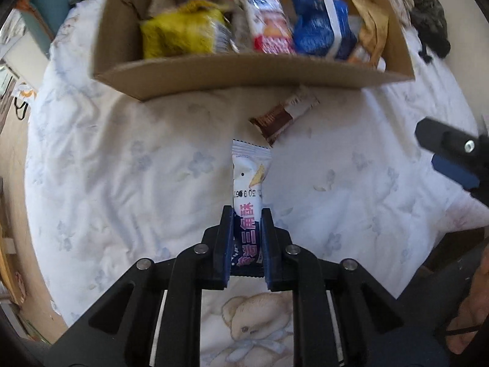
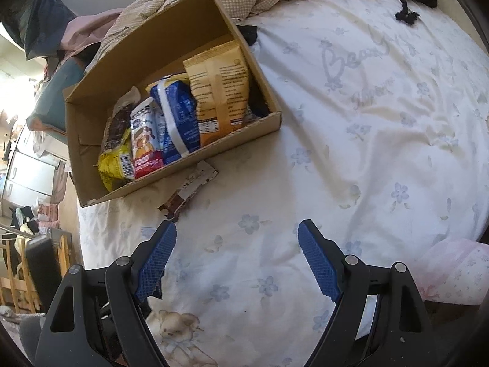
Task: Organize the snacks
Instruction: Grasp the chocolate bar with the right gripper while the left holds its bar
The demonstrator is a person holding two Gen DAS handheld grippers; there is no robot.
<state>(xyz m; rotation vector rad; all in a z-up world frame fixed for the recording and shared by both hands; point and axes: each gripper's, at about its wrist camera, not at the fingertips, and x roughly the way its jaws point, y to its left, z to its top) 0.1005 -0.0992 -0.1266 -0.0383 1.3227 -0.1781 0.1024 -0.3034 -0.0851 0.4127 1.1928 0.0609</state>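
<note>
Left wrist view, grip: the left gripper (image 1: 246, 238) is pinched on a white snack packet (image 1: 249, 180) with pink lettering, its blue pads pressed to both sides of the packet's near end; the far end points toward the box.
Left wrist view, packet place: over the flowered bedsheet (image 1: 122, 159), near the box and not yet in it; whether it touches the sheet I cannot tell.
Left wrist view, box: a cardboard box (image 1: 244, 76) stands on the sheet ahead, already part filled.
Left wrist view, count in box: 1 yellow bag (image 1: 180, 35), 1 red-and-white pack (image 1: 269, 21), 1 blue pack (image 1: 321, 27), 1 tan pouch (image 1: 371, 36), 1 dark wrapper behind the yellow bag.
Left wrist view, loose: 1 brown-and-white bar (image 1: 284, 116) lies just in front of the box.
Right wrist view, grip: the right gripper (image 2: 237, 260) is spread wide with nothing between its pads, above bare sheet.
Right wrist view, count: the same 5 snacks stand in the box; 1 bar lies at its near wall.
Progress: judged well along; 5 boxed, 1 in hand, 1 left to pick up.
</note>
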